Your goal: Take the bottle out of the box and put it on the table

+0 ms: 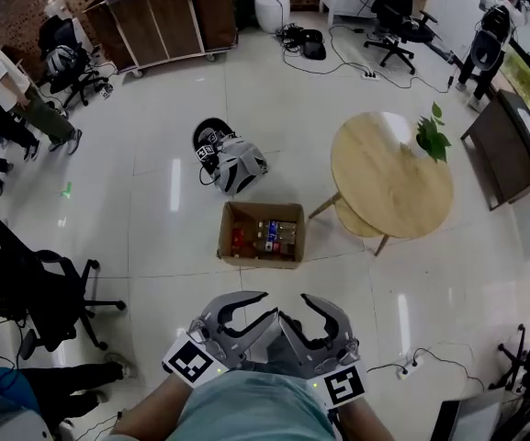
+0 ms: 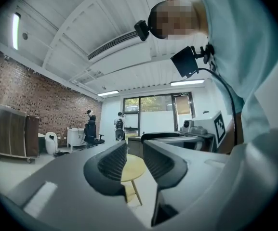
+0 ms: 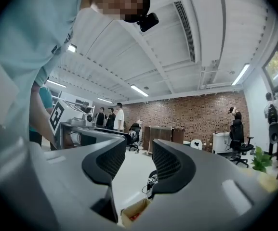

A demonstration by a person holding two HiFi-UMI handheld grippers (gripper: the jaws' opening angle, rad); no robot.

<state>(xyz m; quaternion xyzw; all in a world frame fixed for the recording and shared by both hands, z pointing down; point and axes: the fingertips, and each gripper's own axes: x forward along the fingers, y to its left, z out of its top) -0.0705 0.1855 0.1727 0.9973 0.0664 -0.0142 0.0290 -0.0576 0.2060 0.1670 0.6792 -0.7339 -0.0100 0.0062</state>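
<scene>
Left gripper (image 1: 269, 303) and right gripper (image 1: 294, 309) close to the chest, jaws of each partly apart (nothing between them), box (image 1: 229, 238) on floor ahead.

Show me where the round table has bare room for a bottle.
Nearly the whole top of the round table is bare, from the edge nearest the cardboard box across its middle. Only the far right rim is crowded, by the plant.

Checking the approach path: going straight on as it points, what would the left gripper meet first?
Probably the round wooden table, framed between the open jaws of the left gripper; depth unclear.
</scene>
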